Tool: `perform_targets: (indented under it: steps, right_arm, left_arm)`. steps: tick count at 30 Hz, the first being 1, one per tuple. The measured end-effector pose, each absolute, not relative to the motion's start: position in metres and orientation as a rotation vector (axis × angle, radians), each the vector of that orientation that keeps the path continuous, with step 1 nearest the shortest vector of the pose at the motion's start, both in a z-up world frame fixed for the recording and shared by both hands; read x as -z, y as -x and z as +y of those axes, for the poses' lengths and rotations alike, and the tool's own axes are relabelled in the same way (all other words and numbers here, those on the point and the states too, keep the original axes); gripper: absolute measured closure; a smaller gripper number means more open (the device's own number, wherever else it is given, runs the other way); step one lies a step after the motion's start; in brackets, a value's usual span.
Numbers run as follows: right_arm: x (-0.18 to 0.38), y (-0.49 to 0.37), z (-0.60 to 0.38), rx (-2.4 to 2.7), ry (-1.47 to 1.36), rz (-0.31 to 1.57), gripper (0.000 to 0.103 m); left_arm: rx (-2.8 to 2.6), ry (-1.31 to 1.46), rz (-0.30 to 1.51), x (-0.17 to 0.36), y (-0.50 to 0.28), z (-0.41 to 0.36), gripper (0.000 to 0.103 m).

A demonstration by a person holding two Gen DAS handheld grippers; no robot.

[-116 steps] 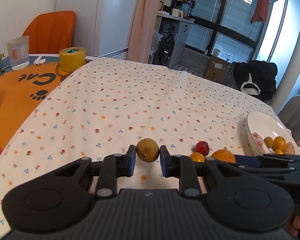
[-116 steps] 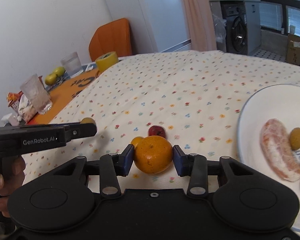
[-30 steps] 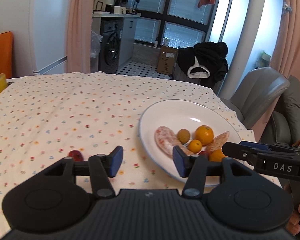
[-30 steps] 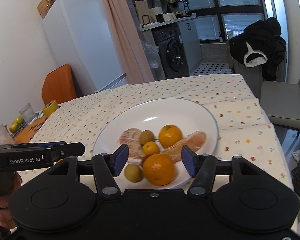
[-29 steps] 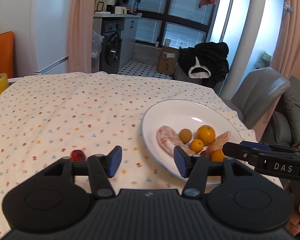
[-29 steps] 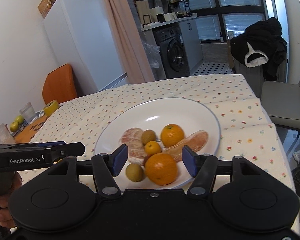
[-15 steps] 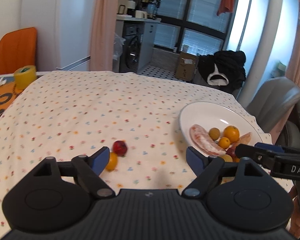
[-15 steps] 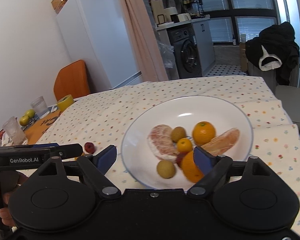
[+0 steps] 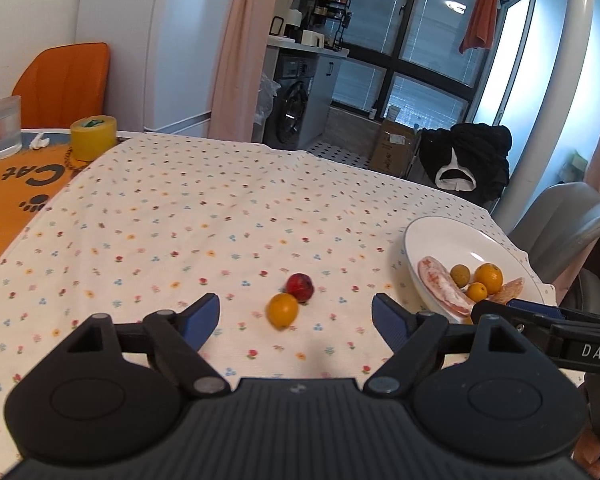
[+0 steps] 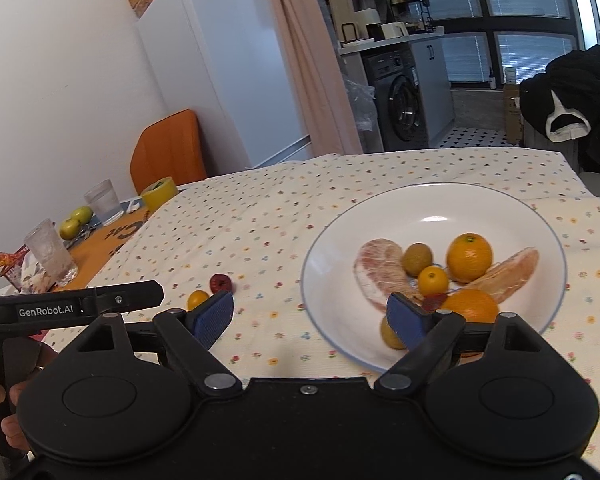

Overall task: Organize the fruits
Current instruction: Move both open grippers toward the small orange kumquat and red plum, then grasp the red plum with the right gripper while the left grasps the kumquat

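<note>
A: Surface status? 
B: Floral-print tablecloth point(image 9: 220, 216); round white ceramic plate point(image 10: 340, 240) near its right edge holds most fruit.

A: Remaining? 
B: Small orange citrus point(image 9: 282, 310) and dark red plum point(image 9: 300, 286), touching, mid-cloth. Left gripper point(image 9: 296, 318) and right gripper point(image 10: 310, 316): jaws spread, empty.

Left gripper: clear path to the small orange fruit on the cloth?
Probably yes. The left gripper is open and empty, with the small orange fruit lying straight ahead between its fingers; only the red fruit touches it, on the far side.
</note>
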State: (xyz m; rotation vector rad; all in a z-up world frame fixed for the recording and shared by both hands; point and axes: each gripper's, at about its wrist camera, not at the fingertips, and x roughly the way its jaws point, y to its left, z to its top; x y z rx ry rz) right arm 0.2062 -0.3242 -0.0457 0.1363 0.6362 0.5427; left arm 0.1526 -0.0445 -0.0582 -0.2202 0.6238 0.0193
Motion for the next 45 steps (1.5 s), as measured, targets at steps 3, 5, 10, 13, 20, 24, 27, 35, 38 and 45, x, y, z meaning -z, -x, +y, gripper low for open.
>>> perform_targets:
  steps: [3, 5, 10, 13, 20, 24, 27, 35, 38, 45]
  right_arm:
    - [0.047, -0.204, -0.318, -0.555, -0.128, 0.638, 0.018]
    - [0.048, -0.204, -0.313, -0.564, -0.125, 0.642, 0.018]
    - [0.051, -0.204, -0.304, -0.580, -0.124, 0.649, 0.015]
    - [0.052, -0.205, -0.299, -0.593, -0.126, 0.654, 0.015]
    - [0.055, -0.211, -0.287, -0.623, -0.111, 0.665, 0.017]
    - [0.055, -0.214, -0.282, -0.632, -0.097, 0.662, 0.021]
    - [0.053, -0.217, -0.278, -0.643, -0.090, 0.661, 0.024]
    - [0.052, -0.227, -0.265, -0.679, -0.068, 0.677, 0.036]
    - [0.053, -0.232, -0.259, -0.690, -0.059, 0.689, 0.038]
    - [0.057, -0.240, -0.245, -0.702, -0.043, 0.709, 0.039]
  left_arm:
    - [-0.025, 0.222, 0.623, 0.061, -0.150, -0.040, 0.021]
    - [-0.026, 0.223, 0.625, 0.064, -0.150, -0.038, 0.021]
    - [-0.018, 0.251, 0.641, 0.072, -0.152, -0.032, 0.024]
    - [-0.014, 0.238, 0.638, 0.075, -0.154, -0.032, 0.031]
    - [-0.005, 0.237, 0.664, 0.085, -0.167, -0.032, 0.049]
    - [0.001, 0.231, 0.670, 0.088, -0.174, -0.033, 0.052]
    - [0.006, 0.231, 0.677, 0.090, -0.180, -0.034, 0.056]
    - [0.019, 0.234, 0.702, 0.099, -0.198, -0.037, 0.066]
    - [0.022, 0.238, 0.710, 0.102, -0.203, -0.037, 0.074]
    - [0.005, 0.241, 0.706, 0.101, -0.205, -0.024, 0.082]
